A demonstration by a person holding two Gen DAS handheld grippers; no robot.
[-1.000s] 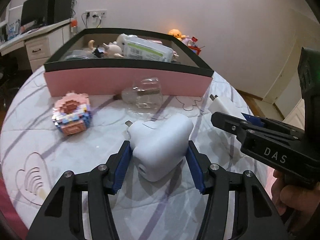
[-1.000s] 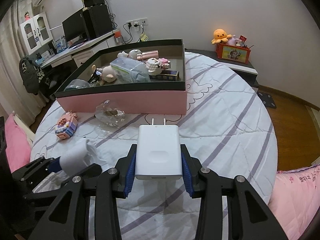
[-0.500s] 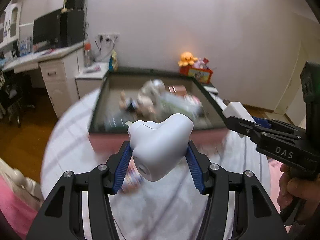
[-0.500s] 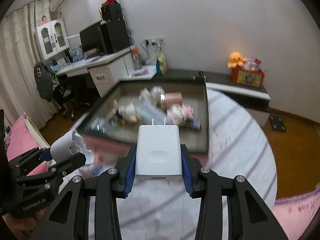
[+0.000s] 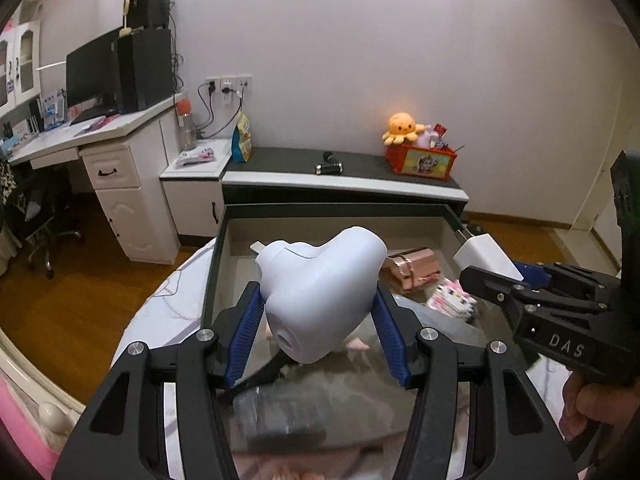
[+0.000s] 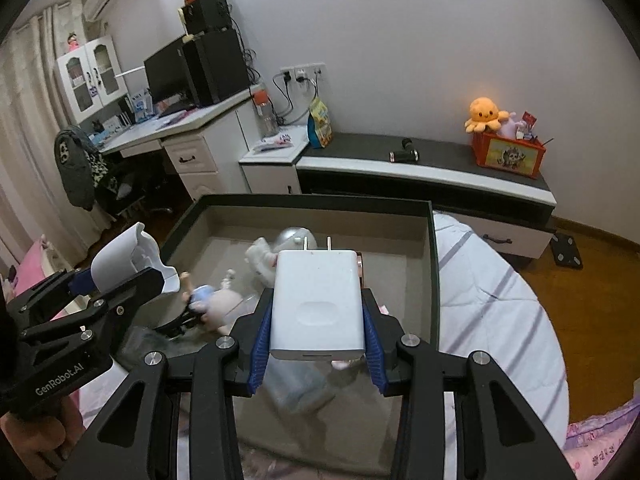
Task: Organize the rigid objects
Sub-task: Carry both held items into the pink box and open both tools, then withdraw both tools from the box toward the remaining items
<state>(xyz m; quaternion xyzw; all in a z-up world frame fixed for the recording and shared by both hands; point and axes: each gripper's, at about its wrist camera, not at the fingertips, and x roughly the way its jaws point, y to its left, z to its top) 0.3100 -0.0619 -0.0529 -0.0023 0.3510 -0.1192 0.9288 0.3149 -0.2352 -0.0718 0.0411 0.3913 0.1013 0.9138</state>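
Note:
My left gripper is shut on a white heart-shaped plug adapter and holds it above the left part of the black-rimmed box. My right gripper is shut on a flat white charger with two prongs pointing forward, held above the box. The left gripper also shows in the right wrist view, and the right gripper in the left wrist view. The box holds a rose-gold case, a doll and other small items.
The box sits on a white striped bedspread. Behind it stand a low black-topped cabinet with an orange toy crate, and a white desk with a monitor. Wooden floor lies to the left.
Both grippers have risen and moved forward from above the bedspread to above the open box, each still holding its object. The view now looks down into the box.

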